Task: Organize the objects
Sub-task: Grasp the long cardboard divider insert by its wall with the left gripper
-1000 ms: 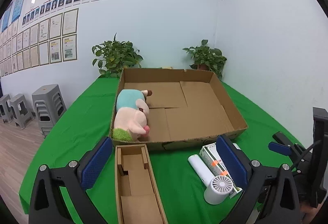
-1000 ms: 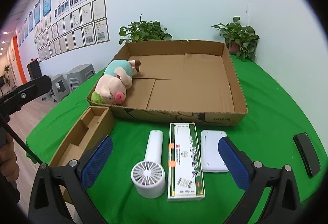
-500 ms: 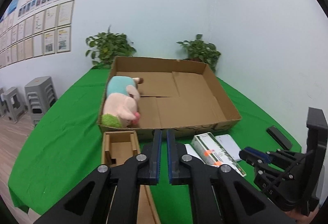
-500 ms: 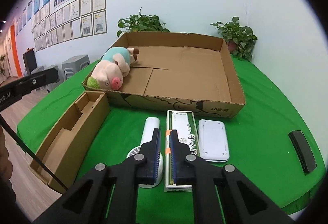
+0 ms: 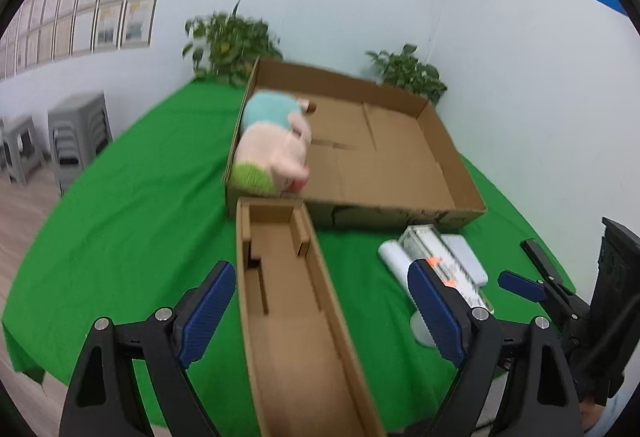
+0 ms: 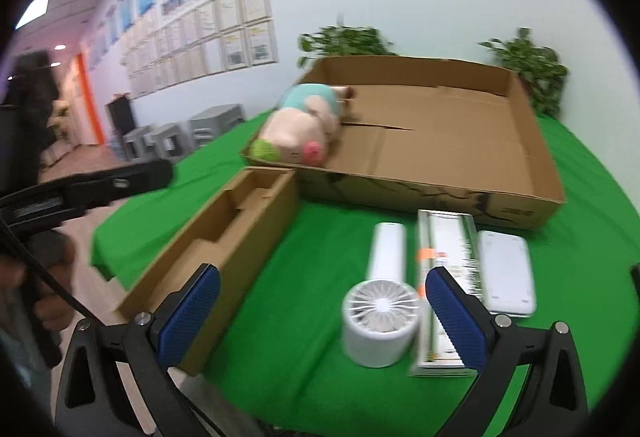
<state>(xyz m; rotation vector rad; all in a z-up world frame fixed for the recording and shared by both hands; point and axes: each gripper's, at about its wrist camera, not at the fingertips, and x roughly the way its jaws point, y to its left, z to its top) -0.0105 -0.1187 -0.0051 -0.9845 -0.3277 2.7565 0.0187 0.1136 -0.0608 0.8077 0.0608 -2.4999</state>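
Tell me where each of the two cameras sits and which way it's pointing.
Left wrist: on the left gripper, angled down over the narrow cardboard box; the right gripper shows at right.
Right wrist: on the right gripper, facing the handheld fan; a hand shows at left.
Shared: large cardboard box, plush pig.

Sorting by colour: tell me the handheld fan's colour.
The handheld fan is white, clearest in the right wrist view.
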